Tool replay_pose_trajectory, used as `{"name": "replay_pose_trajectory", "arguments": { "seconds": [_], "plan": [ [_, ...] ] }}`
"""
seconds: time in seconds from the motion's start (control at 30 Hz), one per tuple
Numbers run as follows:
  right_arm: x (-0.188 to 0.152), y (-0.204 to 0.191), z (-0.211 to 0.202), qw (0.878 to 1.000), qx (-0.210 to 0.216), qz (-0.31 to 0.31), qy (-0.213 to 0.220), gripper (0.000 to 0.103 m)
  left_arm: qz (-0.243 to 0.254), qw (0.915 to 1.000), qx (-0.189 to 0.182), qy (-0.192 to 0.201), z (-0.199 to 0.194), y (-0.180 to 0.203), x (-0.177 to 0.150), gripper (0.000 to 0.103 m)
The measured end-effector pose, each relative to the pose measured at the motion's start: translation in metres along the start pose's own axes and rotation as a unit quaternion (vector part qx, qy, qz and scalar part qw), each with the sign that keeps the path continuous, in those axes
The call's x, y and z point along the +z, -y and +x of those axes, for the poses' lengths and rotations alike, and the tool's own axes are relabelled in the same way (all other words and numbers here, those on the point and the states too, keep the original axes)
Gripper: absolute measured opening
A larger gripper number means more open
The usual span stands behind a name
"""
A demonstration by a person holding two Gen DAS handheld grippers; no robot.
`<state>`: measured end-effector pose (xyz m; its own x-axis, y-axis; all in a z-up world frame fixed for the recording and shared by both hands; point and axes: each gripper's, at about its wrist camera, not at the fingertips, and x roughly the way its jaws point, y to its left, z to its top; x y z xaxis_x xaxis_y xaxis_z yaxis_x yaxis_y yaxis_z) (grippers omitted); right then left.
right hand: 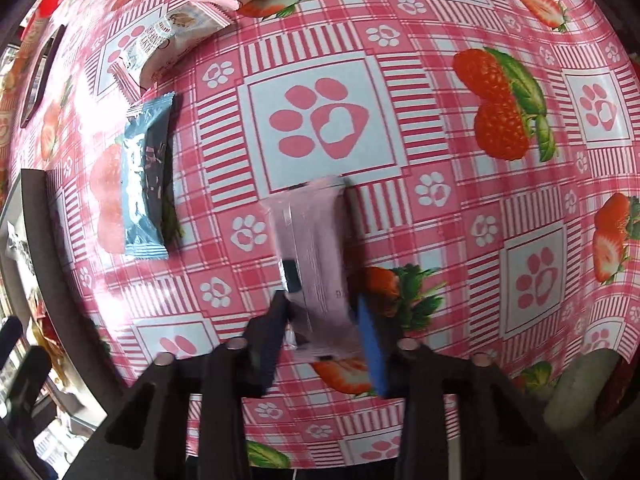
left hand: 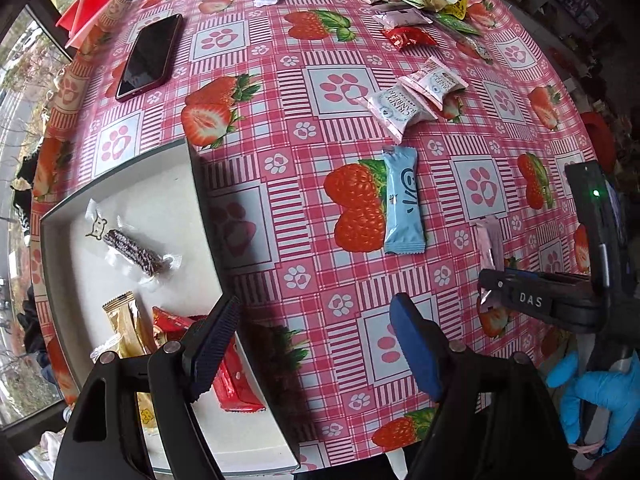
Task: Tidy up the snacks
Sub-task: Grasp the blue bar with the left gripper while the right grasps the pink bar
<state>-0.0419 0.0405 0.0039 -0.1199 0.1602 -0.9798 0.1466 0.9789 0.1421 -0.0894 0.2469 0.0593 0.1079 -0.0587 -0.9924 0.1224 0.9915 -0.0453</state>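
A white tray (left hand: 132, 184) of wrapped snacks lies beneath the left gripper (left hand: 316, 344), its jaws spread wide with nothing between them. Ahead of them rests a light blue snack packet (left hand: 403, 204). Further right, the right gripper (right hand: 324, 320) clamps a pink snack bar (right hand: 316, 256) above the strawberry tablecloth (right hand: 440, 120).

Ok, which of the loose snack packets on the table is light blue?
The long bar-shaped packet lying alone beside the printed raspberry, a little way from the white tray. The two packets beyond it are pink and white, and the right gripper holds a pink one.
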Motion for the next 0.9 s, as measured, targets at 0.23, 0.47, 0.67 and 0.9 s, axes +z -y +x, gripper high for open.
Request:
{"name": "replay_pose_trajectory", "arguments": {
  "seconds": [0.23, 0.47, 0.67, 0.9],
  "plan": [
    [-0.016, 0.057, -0.009, 0.999, 0.049, 0.009, 0.001, 0.029, 0.017, 0.9997, 0.000, -0.020, 0.041, 0.040, 0.047, 0.080],
    [-0.023, 0.096, -0.016, 0.997, 0.076, 0.010, -0.011, 0.029, -0.001, 0.9977, 0.023, -0.065, 0.087, 0.066, 0.074, 0.080],
    [-0.006, 0.135, -0.028, 0.996, 0.092, -0.009, -0.014, 0.029, -0.005, 0.9975, 0.042, -0.056, 0.090, 0.083, 0.076, 0.079],
    [0.013, 0.138, -0.046, 0.994, 0.103, -0.027, -0.008, 0.029, 0.011, 0.9985, 0.020, -0.050, 0.083, 0.109, 0.076, 0.025]
  ]
}}
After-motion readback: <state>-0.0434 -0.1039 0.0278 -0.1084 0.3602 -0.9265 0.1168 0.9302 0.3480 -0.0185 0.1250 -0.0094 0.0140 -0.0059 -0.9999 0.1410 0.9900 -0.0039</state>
